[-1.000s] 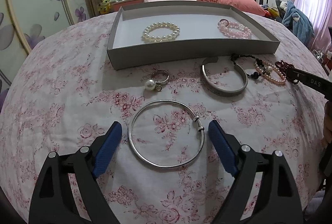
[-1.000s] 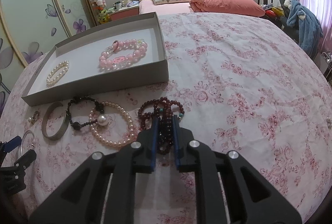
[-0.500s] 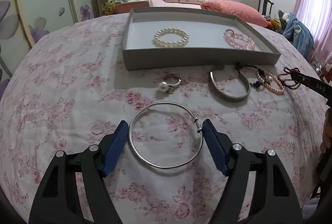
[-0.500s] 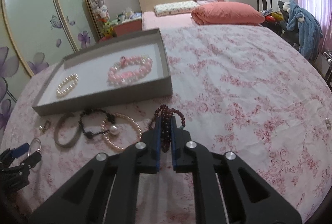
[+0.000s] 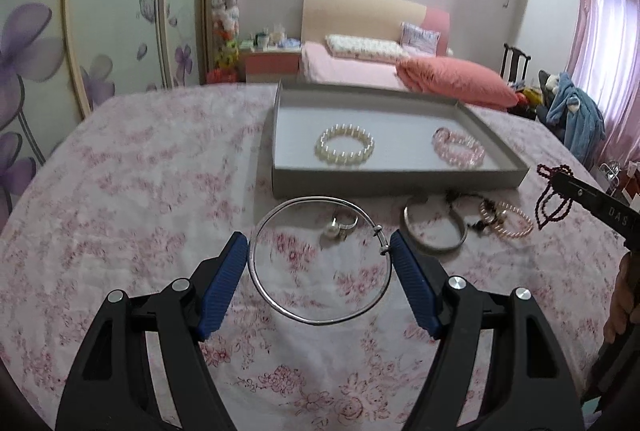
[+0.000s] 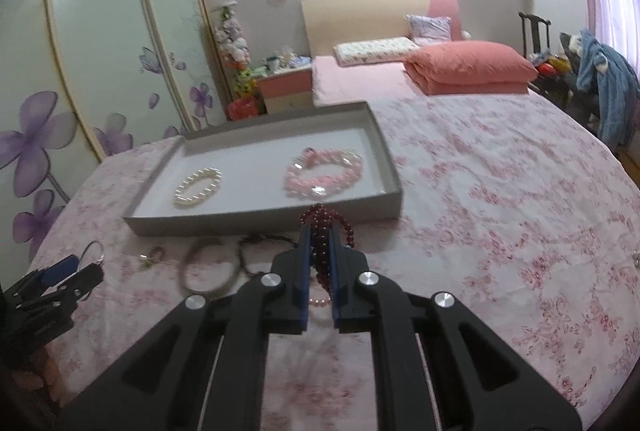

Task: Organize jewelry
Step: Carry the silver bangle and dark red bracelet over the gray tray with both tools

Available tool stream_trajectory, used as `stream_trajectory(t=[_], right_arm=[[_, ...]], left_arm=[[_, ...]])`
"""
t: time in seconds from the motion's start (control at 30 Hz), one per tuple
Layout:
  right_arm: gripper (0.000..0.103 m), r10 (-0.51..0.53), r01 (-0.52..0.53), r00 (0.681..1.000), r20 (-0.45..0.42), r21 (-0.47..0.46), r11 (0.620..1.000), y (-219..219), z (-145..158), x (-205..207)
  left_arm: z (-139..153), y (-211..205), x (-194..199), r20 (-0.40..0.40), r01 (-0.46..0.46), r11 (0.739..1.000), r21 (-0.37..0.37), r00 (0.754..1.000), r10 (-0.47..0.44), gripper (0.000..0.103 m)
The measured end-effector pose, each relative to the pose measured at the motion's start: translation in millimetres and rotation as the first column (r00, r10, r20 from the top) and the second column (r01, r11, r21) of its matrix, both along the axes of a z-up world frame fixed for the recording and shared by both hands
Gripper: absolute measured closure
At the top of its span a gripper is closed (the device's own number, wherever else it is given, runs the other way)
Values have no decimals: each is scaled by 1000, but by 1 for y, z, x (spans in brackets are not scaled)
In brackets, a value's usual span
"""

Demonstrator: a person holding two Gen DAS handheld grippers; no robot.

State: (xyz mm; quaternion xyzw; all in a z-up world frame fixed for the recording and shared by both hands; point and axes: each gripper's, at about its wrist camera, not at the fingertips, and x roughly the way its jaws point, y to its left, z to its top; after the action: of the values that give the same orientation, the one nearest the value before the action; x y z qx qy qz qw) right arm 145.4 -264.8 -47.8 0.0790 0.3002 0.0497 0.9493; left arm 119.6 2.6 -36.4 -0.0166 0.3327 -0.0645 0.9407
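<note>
Left view: pearl ring [image 5: 341,227] seen through silver bangle [image 5: 320,260], tiny in right view | left gripper [image 5: 319,273] wide, blue pads touching bangle at 9 and 3 o'clock, lifted | right gripper [image 6: 320,263] closed on dark red beads [image 6: 326,227], before tray [image 6: 394,187] near wall.

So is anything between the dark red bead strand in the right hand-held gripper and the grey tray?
Nothing visible. The right hand-held gripper holds the dark red bead strand just short of the shallow grey cardboard tray; only its low near wall lies ahead.
</note>
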Motion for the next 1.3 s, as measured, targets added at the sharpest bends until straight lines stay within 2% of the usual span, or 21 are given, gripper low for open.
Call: stream_trajectory(t=[0.33, 0.7, 1.1, 1.3], right_arm=[[94, 64, -65, 987, 149, 3, 998, 24, 33, -25], [94, 61, -56, 956, 286, -26, 998, 36, 61, -46], [94, 57, -46, 936, 348, -40, 998, 41, 73, -41], [94, 51, -39, 936, 348, -40, 998, 40, 71, -35]], left_arm=[[30, -6, -18, 171, -3, 1000, 4, 985, 2, 30], [53, -17, -31, 325, -15, 1000, 20, 946, 7, 30], [62, -25, -19, 392, -22, 999, 24, 920, 11, 30], [59, -24, -17, 396, -21, 999, 26, 918, 9, 30]])
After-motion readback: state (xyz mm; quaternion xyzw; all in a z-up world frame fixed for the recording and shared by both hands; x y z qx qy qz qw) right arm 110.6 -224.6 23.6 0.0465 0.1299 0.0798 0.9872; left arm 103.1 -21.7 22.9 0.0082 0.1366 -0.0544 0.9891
